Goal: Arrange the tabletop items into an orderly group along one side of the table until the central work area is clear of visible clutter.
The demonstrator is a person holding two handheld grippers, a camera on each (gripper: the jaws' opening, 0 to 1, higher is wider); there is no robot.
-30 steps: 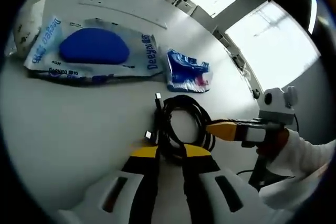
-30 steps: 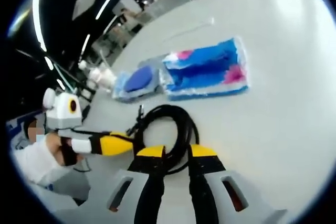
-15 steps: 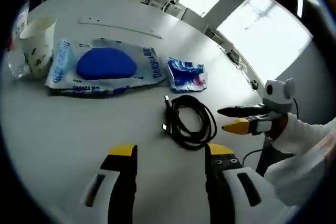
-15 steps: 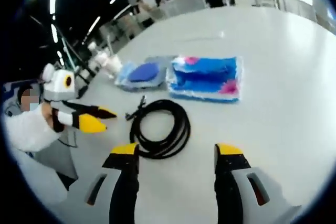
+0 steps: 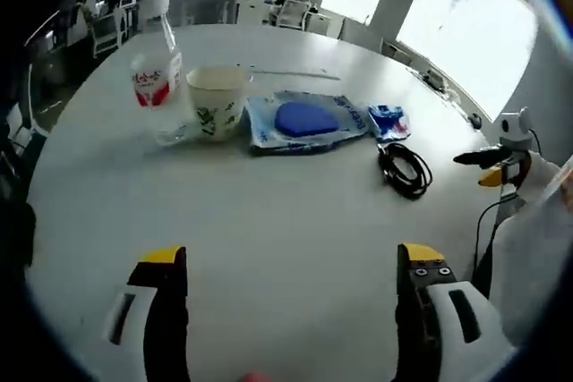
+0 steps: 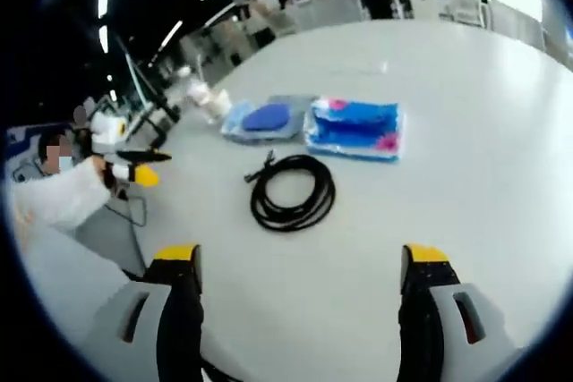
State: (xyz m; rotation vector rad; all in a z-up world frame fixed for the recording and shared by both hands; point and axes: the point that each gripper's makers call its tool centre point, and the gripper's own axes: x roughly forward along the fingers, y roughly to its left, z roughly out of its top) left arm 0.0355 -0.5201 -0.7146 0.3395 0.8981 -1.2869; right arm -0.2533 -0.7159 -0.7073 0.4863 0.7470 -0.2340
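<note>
A black coiled cable (image 5: 405, 167) (image 6: 293, 192) lies loose on the white table (image 5: 269, 221). Beyond it in a row sit a small blue packet (image 5: 387, 120) (image 6: 354, 129), a blue wipes pack (image 5: 306, 120) (image 6: 264, 119), a paper cup (image 5: 218, 100) and a clear bottle (image 5: 157, 78). My left gripper (image 5: 292, 257) is open wide and holds nothing, well back from the row; it appears again at the table's edge (image 6: 134, 167). My right gripper (image 6: 301, 254) is open and holds nothing, short of the cable, and is also in sight on the right (image 5: 488, 167).
A person's white sleeve (image 5: 537, 221) is at the right edge, and a person in white (image 6: 63, 203) stands at the table's left rim. Bare tabletop (image 6: 466, 158) stretches between the jaws and the row. Chairs and desks stand far behind.
Both grippers have let go of the cable, opened wide and drawn back from it. The cable stays where it lay. The cup and bottle have come into the left gripper view.
</note>
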